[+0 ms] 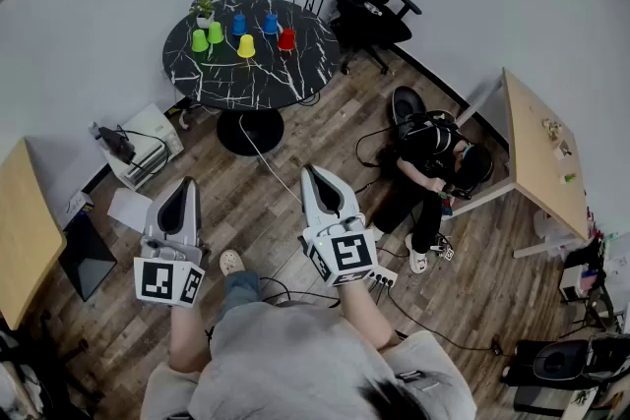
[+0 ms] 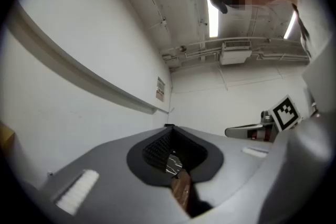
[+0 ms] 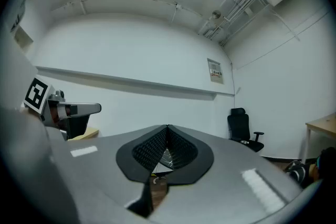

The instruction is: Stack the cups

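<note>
Hovering over floor [image 1: 236, 211] | left gripper [image 1: 187, 184] clenched, empty | right gripper [image 1: 311, 172] clenched, empty | cups [image 1: 246, 45] on table [image 1: 187, 79], well apart

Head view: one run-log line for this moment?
phase: not started | left gripper: shut, empty | right gripper: shut, empty | cups: six, unstacked, on round table | stacked: none
</note>
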`<state>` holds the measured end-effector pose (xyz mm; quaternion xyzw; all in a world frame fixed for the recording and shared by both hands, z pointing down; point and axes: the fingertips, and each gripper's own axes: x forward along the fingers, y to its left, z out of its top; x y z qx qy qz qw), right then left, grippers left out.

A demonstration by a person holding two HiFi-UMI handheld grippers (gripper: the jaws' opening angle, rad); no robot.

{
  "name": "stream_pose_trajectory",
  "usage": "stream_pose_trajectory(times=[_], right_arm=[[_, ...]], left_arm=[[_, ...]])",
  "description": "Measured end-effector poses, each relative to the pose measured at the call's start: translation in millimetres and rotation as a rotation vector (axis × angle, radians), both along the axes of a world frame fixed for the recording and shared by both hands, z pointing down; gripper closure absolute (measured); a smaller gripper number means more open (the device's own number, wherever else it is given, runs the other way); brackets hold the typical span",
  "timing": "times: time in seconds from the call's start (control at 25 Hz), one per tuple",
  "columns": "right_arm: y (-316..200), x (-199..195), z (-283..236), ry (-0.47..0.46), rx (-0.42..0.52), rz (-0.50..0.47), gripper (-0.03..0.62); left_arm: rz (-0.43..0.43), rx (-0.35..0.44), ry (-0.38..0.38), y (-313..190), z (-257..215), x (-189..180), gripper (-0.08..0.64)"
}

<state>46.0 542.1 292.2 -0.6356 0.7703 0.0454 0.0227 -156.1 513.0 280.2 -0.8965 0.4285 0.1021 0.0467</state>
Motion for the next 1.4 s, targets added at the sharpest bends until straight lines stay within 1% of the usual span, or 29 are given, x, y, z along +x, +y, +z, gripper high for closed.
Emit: stream_pose_trajectory(times=[0.4, 0.52, 0.76, 1.04, 1.4], right_arm=[[-32, 2, 3, -0.001, -0.013, 0.019, 0.589], [-47, 1, 1, -0.002, 0.0, 0.03, 0.589], [-90, -1, -8, 0.012, 0.028, 0.049, 0.589], [-150, -2, -18, 0.012, 0.05, 0.093, 0.589], [-215, -20, -18, 0.0, 0.053, 0.123, 0.589]], left_arm=[[0.012, -0.003, -0.006, -37, 1, 3, 0.502], [0.019, 0.008, -0.011, -55, -1, 3, 0.502], [0.031, 0.022, -0.003, -104, -9, 3, 0.502], [0.07, 0.051, -0.006, -169, -19, 5, 0.502], [0.116, 0.07, -0.022, -236, -23, -6, 0.502]])
